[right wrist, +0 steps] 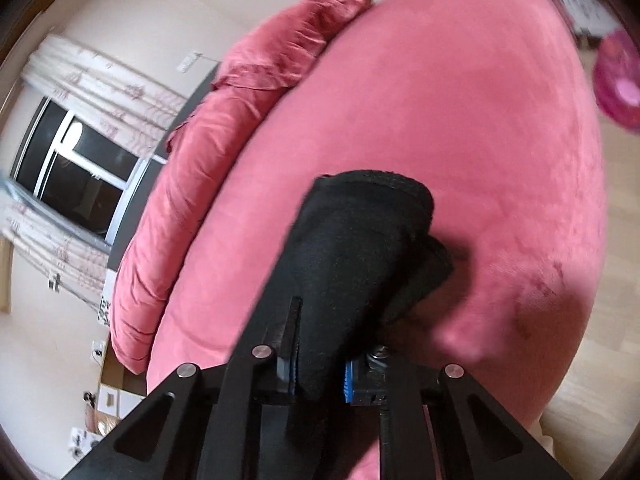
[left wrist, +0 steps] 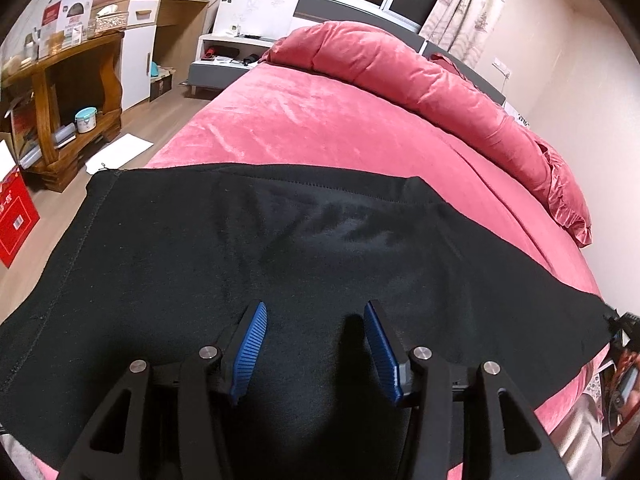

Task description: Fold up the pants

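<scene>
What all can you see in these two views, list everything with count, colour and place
pants: one, black, spread across the near bed; one end bunched in the right gripper
bed: one, pink cover
quilt: one, pink, rolled along the bed's far side
window: one, dark, between pale curtains
wooden shelf: one, brown, left on the floor
red box: one, far left on the floor
left gripper: black, blue pads, open over the pants
right gripper: black, shut on the pants

Black pants (left wrist: 248,248), soft and thick, spread flat across the near end of the pink bed (left wrist: 320,128), a stitched edge along the far side, one end bunched up and lifted off the bed
</scene>
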`<state>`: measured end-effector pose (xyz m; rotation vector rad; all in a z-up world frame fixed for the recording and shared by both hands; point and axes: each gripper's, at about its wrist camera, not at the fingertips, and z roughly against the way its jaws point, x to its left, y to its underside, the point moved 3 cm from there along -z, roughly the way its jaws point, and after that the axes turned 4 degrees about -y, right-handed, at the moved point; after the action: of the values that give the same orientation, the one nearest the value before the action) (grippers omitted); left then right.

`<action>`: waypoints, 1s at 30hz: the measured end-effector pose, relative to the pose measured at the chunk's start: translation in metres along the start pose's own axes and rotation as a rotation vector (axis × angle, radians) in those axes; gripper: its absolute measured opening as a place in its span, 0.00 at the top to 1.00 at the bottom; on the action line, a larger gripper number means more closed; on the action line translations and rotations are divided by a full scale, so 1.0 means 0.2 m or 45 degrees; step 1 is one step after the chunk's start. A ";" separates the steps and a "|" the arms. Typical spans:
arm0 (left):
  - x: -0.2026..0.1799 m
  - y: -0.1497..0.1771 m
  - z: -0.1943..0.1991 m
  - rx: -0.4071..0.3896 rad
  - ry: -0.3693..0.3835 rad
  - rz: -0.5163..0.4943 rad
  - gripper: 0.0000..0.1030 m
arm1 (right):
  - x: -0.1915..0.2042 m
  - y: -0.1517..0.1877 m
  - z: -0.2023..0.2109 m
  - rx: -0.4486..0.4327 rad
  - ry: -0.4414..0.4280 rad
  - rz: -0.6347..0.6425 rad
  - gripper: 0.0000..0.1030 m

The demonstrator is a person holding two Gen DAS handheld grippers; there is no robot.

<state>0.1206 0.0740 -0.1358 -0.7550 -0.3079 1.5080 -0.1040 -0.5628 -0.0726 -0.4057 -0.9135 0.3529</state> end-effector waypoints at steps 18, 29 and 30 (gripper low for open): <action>0.03 -0.04 0.01 -0.050 0.052 0.049 0.50 | 1.30 0.73 0.11 0.015 -0.124 0.969 0.85; 0.04 -0.03 -0.03 -0.034 0.054 0.065 0.50 | 1.35 1.41 -0.24 0.381 -0.114 1.310 0.85; 0.04 -0.03 -0.02 -0.033 0.055 0.065 0.50 | 1.33 1.45 -0.28 0.414 -0.097 1.333 0.85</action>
<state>0.1282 0.0809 -0.1378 -0.8205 -0.2783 1.5365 0.0564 -0.1992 -0.0589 -0.5469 -0.6329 1.4605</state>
